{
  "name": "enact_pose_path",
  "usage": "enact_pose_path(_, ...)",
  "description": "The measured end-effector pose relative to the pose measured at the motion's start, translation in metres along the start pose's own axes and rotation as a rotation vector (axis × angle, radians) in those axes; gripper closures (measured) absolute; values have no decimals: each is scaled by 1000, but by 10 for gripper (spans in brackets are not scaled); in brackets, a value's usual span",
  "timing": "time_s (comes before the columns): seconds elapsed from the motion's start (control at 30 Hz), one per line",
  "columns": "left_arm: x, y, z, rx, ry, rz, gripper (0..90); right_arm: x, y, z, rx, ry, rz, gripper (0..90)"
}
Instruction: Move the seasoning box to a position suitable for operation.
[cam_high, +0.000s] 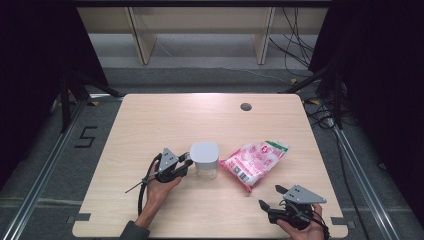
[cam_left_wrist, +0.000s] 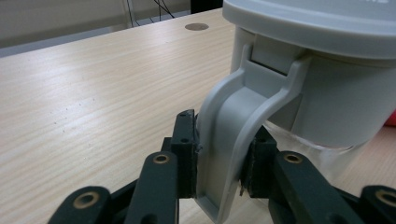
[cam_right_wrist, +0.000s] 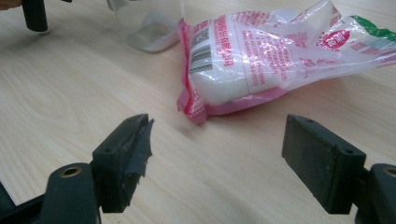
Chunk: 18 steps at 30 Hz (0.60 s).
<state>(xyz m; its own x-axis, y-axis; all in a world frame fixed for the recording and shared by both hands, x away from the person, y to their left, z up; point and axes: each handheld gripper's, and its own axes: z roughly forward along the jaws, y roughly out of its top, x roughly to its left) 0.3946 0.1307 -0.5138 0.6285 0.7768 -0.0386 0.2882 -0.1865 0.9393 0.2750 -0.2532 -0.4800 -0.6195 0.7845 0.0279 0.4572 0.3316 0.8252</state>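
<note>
You are clamping left claw (cam_left_wrist: 219, 175) on grey plastic latch (cam_left_wrist: 233, 140) of clear lidded jar (cam_high: 205, 160), steadying it; right claw (cam_right_wrist: 217, 163) waiting wide open, empty, facing pink-white sugar bag (cam_right_wrist: 261, 60).

A light wooden desk (cam_high: 150, 120) with rounded corners. A small round grey cable hole (cam_high: 245, 106) sits near its far edge. A pink and white plastic bag (cam_high: 256, 162) of white grains lies on the desk, nearer than the hole. Beyond the desk, black cables (cam_high: 295, 45) trail across the grey floor (cam_high: 210, 75).
</note>
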Motion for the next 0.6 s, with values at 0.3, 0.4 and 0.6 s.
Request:
enact_pose_path(0.3, 2, 3, -14, 39, -17, 15, 457, -1, 0, 0, -8, 2, 15, 246)
enact_pose_path(0.4, 2, 4, -20, 41, -25, 25, 426, -1, 0, -1, -6, -2, 12, 246)
enact_pose_path(0.6, 2, 10, -34, 42, -28, -1, 409, -1, -1, -1, 1, -3, 44, 245)
